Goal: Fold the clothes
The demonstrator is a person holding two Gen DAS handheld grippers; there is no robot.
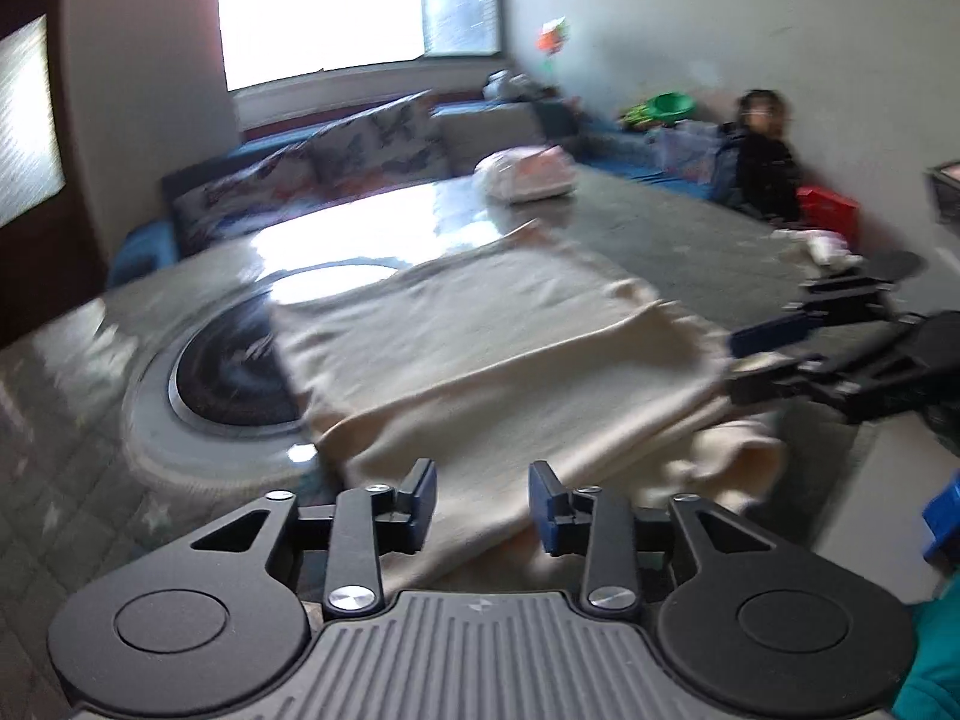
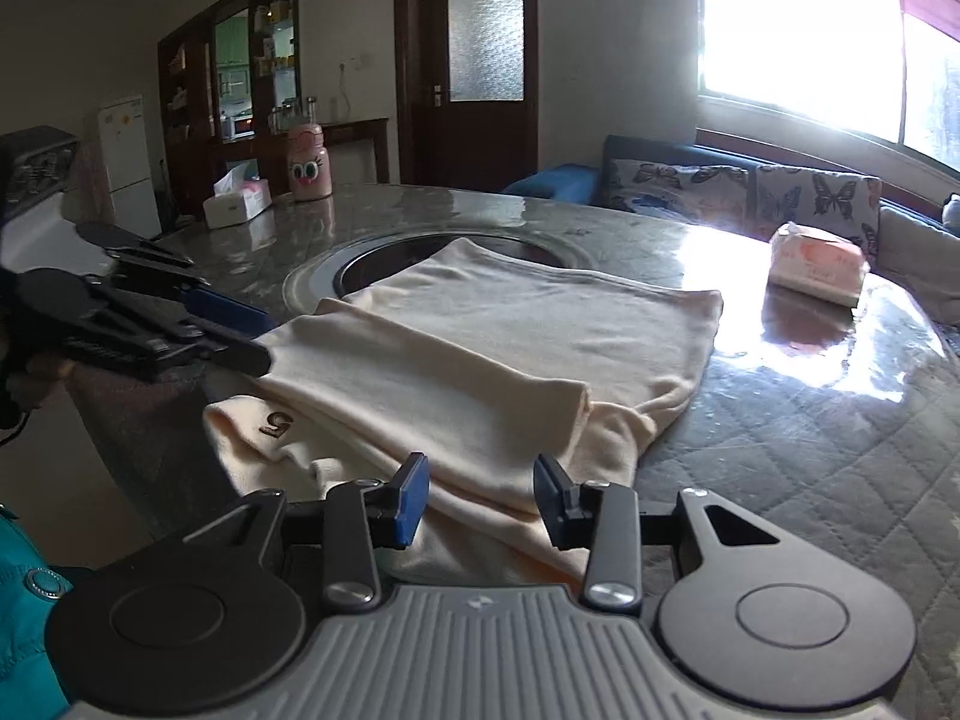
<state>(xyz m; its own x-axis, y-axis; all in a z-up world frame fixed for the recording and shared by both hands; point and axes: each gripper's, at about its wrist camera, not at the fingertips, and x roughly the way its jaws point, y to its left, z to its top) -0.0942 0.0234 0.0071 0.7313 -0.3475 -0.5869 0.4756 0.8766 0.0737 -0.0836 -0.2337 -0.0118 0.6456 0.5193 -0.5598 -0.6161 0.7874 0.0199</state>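
Both hand-held grippers, left (image 1: 482, 504) and right (image 2: 481, 498), hover level with jaws spread over the cream garment's (image 2: 480, 348) 6 o'clock edge.

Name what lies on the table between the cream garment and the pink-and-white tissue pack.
Nothing: in the right wrist view, only bare glossy table separates the cream garment from the tissue pack.

Daylight is poured in from the far window (image 2: 798, 36) — blown out white. Glare is thrown across the glossy table (image 2: 780, 324). The left wrist view is smeared by motion blur — edges are bent by fisheye.
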